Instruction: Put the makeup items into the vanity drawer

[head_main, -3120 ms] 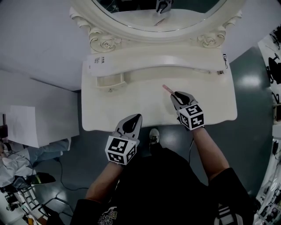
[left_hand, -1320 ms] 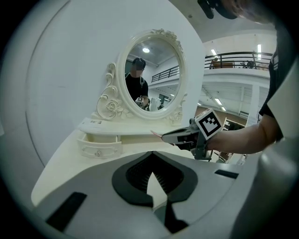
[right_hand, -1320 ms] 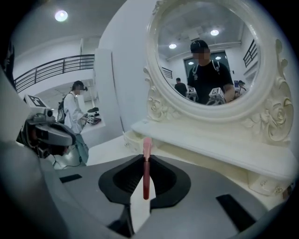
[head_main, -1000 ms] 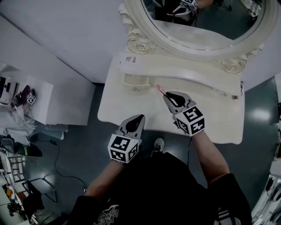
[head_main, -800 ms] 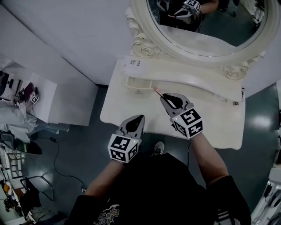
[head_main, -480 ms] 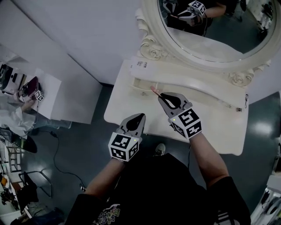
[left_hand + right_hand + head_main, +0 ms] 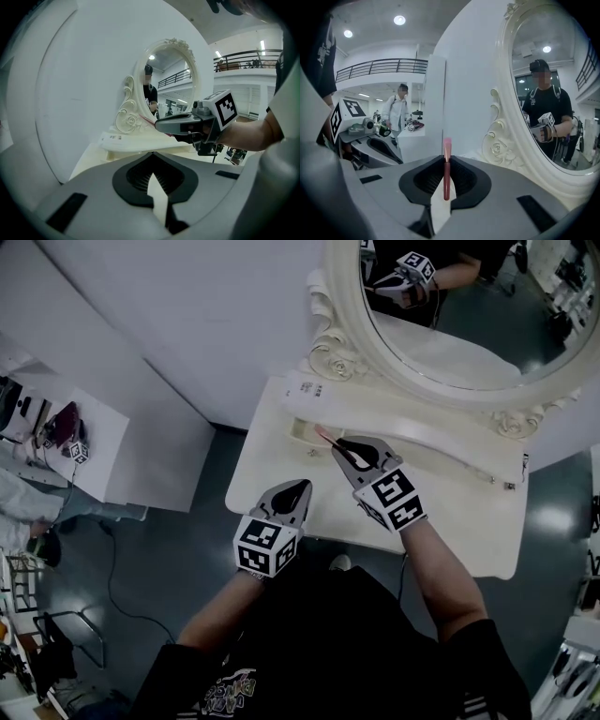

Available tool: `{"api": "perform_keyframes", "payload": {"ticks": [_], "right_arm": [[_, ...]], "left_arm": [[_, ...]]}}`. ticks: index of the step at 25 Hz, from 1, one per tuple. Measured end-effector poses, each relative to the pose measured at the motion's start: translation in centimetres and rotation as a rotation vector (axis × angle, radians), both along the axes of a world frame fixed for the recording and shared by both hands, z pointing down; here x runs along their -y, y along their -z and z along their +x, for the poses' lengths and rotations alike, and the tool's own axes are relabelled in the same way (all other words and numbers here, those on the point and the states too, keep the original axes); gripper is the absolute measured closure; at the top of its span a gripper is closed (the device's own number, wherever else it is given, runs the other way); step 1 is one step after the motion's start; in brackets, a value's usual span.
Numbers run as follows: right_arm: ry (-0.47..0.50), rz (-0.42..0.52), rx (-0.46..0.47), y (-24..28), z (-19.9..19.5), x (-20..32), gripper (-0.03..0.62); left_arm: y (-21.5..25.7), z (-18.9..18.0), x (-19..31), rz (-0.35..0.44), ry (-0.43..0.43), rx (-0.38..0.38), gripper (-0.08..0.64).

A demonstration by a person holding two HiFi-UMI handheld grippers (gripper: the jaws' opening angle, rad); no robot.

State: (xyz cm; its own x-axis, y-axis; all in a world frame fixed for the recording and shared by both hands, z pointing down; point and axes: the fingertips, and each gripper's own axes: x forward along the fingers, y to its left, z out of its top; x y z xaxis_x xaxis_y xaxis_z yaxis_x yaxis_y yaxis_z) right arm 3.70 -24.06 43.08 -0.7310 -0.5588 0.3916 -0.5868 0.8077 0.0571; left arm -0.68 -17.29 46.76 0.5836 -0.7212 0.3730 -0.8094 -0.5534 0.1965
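The right gripper (image 7: 342, 450), clamped on the pink makeup stick (image 7: 323, 435), now sits farther left and farther away, stick tip at the open vanity drawer (image 7: 302, 431).

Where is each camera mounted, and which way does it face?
Head view: on the person's head, looking steeply down on the vanity; both forearms, left claw and right claw show.
Left gripper view: on the left claw, looking along its shut, empty jaws toward the mirror.
Right gripper view: on the right claw, looking along jaws shut on the pink stick toward the wall beside the mirror.
Shared: all three show the mirror and right claw.
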Motion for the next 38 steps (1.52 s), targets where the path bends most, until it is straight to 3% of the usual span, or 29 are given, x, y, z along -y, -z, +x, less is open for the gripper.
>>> {"api": "perform_keyframes", "payload": {"ticks": [9,27,38], "right_arm": [[0.036,0.002,-0.135,-3.3,-3.0,2.8,0.529],[0.121,-0.089,-0.466,-13.1,-5.4,7.7,0.529],[0.168,-0.135,-0.543,-15.8,-5.8,8.8,0.528]], "left_arm": [[0.1,-2.6,2.4,0.006,-0.046,0.009,0.560],[-4.7,-5.8,6.3,-0.100,-0.140,-0.019,0.560],[-6.1,-6.3,8.5,-0.138,-0.151,-0.035,0.560]]}}
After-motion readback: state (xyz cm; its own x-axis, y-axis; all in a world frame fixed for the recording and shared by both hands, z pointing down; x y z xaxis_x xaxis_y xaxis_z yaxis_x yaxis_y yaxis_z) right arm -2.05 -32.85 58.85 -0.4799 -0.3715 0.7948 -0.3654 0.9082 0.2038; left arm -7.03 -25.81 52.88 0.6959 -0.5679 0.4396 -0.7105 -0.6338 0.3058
